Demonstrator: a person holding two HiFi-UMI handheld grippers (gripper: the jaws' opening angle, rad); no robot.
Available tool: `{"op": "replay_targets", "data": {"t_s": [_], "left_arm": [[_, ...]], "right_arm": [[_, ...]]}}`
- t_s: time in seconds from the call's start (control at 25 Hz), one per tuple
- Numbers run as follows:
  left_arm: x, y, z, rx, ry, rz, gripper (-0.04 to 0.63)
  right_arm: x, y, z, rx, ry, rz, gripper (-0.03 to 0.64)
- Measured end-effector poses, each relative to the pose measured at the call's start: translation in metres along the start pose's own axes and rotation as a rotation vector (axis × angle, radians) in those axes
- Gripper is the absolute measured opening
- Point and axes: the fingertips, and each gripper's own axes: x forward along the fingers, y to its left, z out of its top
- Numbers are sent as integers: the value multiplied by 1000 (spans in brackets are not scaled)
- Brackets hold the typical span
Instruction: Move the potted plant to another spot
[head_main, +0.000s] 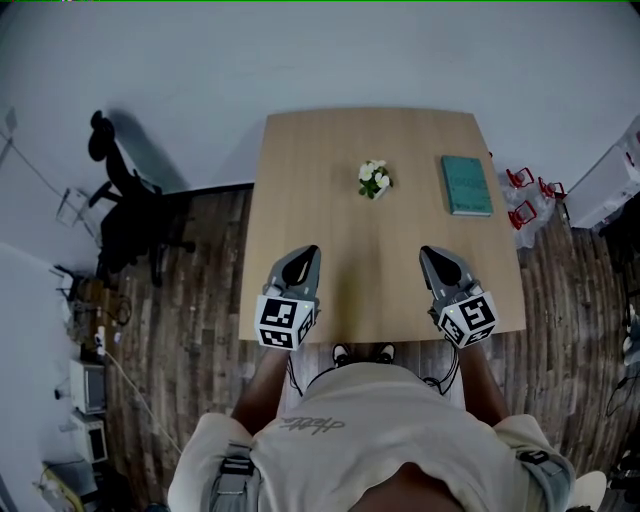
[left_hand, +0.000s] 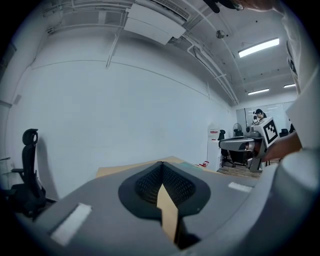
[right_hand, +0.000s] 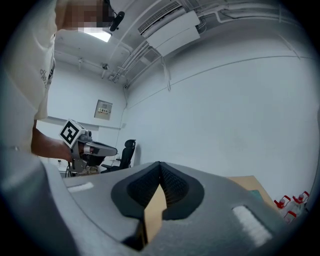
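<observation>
A small potted plant (head_main: 374, 179) with white flowers stands on the wooden table (head_main: 330, 210), near its far middle. My left gripper (head_main: 305, 256) hovers over the near left part of the table, jaws shut with nothing between them. My right gripper (head_main: 429, 256) hovers over the near right part, also shut and empty. Both point away from me, well short of the plant. In the left gripper view the shut left gripper (left_hand: 162, 165) fills the foreground and the plant is hidden. The right gripper view shows the right gripper (right_hand: 160, 165) the same way.
A teal book (head_main: 466, 184) lies on the table right of the plant. A black office chair (head_main: 125, 205) stands left of the table. Red-capped bottles (head_main: 525, 195) sit on the floor at the right. A white wall runs behind the table.
</observation>
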Motion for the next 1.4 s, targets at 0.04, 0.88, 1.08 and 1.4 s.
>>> {"op": "replay_targets", "data": {"t_s": [0.04,0.88,1.08,1.4], "left_arm": [[1,-1,1,-1,-2,-4,17],[11,5,6,-19,-18,22,17],[14,6,5,-20,-9,26,17],[21,-4,-2,-14,6,8,17]], "right_arm": [[-1,0,0,-2,1,2,2],[-20,-23,-7,-4,-2,-52,2],[-24,-26,-10,2,7,-57,2],[-31,-40,-23,27,25,-80,2]]}}
